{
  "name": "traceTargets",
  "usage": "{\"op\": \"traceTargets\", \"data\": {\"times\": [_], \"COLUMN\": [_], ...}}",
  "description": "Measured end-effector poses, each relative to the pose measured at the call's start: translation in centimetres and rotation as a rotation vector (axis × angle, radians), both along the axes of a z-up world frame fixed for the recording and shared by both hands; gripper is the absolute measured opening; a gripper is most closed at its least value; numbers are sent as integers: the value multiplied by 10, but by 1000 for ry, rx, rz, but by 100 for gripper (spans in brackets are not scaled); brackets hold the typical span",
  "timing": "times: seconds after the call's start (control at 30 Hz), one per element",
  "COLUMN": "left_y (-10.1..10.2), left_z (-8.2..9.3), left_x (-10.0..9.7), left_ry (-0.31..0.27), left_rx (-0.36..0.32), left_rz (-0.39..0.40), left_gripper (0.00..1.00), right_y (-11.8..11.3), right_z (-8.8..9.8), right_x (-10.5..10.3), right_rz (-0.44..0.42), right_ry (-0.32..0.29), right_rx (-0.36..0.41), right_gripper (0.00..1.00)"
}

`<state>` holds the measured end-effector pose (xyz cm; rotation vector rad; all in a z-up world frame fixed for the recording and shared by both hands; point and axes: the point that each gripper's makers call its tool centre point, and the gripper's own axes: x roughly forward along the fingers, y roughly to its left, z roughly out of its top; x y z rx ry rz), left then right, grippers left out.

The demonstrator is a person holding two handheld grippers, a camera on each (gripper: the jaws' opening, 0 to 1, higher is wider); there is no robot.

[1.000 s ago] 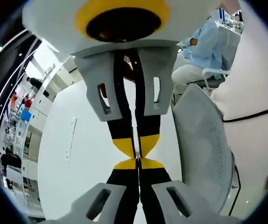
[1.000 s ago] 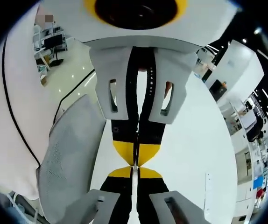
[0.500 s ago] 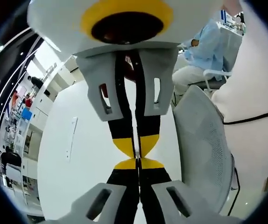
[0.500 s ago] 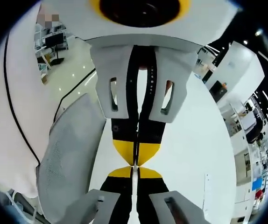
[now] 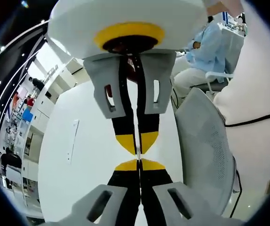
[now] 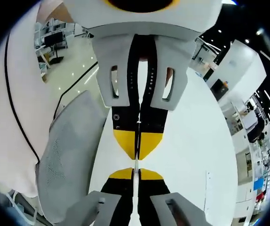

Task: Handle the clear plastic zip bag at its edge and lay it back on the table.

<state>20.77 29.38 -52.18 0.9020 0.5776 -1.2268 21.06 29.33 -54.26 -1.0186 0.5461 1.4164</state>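
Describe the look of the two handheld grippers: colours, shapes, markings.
The left gripper and the right gripper match: each has two black jaws with yellow triangular tips, carried on light grey brackets with slotted cut-outs. Each view shows the opposing gripper's white housing with a yellow ring around a dark round opening.

white table (image 5: 88, 155) | grey mesh chair (image 5: 205, 150) | seated person (image 5: 205, 47)

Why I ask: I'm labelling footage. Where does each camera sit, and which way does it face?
Left gripper view: rides the yellow-tipped left tongs, facing the shut yellow-tipped right tongs tip to tip above a white table; the person's white clothing at right.
Right gripper view: rides the right tongs, looking back at the left tongs; white clothing at left.
Shared: both tongs, table, grey mesh chair.
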Motion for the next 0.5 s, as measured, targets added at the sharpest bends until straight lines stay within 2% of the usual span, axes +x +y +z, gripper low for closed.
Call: {"op": "traceTargets", "data": {"times": [0.5], "left_y": [1], "left_z": [9], "left_x": [3], "left_ry": [-12], "left_rx": [-27], "left_rz": [4], "left_gripper": [0], "right_y": [-15], "right_z": [0], "right_x": [7], "right_rz": [-24], "right_ry": [-14], "right_rx": [-15], "right_gripper": [0]}}
